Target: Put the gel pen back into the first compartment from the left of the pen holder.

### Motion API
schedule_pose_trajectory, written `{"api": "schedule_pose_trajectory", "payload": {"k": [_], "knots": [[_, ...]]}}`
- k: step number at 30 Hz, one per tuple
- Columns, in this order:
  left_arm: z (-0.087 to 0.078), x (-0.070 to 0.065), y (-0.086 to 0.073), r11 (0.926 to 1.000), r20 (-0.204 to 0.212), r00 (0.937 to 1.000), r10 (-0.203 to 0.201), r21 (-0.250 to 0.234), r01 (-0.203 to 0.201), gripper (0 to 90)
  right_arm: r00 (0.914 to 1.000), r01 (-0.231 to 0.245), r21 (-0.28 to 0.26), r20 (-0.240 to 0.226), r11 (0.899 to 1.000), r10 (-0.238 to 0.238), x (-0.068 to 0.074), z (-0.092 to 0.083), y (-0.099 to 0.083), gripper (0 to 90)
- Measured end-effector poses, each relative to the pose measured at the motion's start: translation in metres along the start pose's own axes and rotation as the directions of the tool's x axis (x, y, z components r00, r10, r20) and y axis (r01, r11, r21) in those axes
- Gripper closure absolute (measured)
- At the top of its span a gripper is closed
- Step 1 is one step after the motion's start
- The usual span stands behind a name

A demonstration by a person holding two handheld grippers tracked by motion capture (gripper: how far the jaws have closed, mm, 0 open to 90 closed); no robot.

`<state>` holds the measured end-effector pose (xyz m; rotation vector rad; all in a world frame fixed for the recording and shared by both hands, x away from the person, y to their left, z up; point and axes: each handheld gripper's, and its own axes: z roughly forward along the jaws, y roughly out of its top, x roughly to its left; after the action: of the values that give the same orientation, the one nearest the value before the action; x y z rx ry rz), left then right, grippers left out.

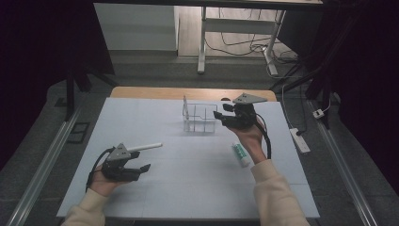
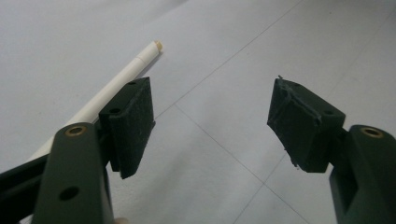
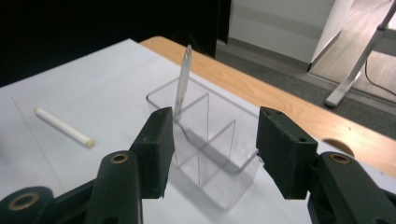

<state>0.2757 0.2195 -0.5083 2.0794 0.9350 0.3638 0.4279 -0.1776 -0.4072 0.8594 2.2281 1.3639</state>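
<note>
- Clear plastic makes the organiser (image 3: 205,140) hard for me to read: from the high view (image 1: 199,118) I see only thin bright edges, and I cannot count its compartments for sure there.
- From the right gripper view I make out inner dividers and a slim silver-grey stick (image 3: 183,79) standing tilted in the far-left compartment; its lower end blurs into the plastic walls, so I cannot tell what it rests on.
- My right gripper (image 1: 225,117) sits just beside the organiser's right side in the high view. In its own view the organiser lies beyond and between the two black pads (image 3: 158,149), not touched by either; the jaws stand apart with nothing gripped.
- A white-and-green tube (image 1: 241,155) lies on the white table sheet (image 1: 188,179) just left of my right wrist, partly covered by the hand.
- My left gripper (image 1: 141,168) is near the front left of the table, jaws spread wide and empty. The white stick (image 2: 116,86) with a tan tip lies on the sheet outside its left pad (image 2: 135,123), which hides the stick's near end; I cannot tell whether they touch.
- In the high view that white stick (image 1: 145,147) runs out from behind the left gripper's grey plate.
</note>
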Motion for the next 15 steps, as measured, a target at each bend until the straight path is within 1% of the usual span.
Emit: {"api": "schedule_pose_trajectory", "payload": {"k": [6, 8, 10, 15], "knots": [[0.0, 0.0, 0.0, 1.0, -0.001, 1.0, 0.0, 0.0, 0.0, 31.5, 0.9998, -0.012, 0.041, 0.014, 0.999, 0.011, -0.004, -0.011, -0.013, 44.4], [0.0, 0.0, 0.0, 1.0, -0.001, 1.0, -0.002, -0.002, 0.002, 31.5, 0.9997, -0.02, 0.044, 0.013, 0.999, 0.019, -0.004, -0.015, -0.017, 44.3], [0.0, 0.0, 0.0, 1.0, -0.002, 1.0, -0.005, -0.003, 0.005, 31.5, 0.9997, -0.017, 0.046, 0.017, 0.999, 0.016, -0.004, -0.017, -0.02, 44.2], [-0.002, 0.001, 0.0, 1.0, -0.005, 1.0, -0.006, -0.003, 0.006, 31.5, 0.9999, -0.011, 0.043, 0.008, 0.999, 0.011, -0.003, -0.023, -0.027, 43.9]]}}
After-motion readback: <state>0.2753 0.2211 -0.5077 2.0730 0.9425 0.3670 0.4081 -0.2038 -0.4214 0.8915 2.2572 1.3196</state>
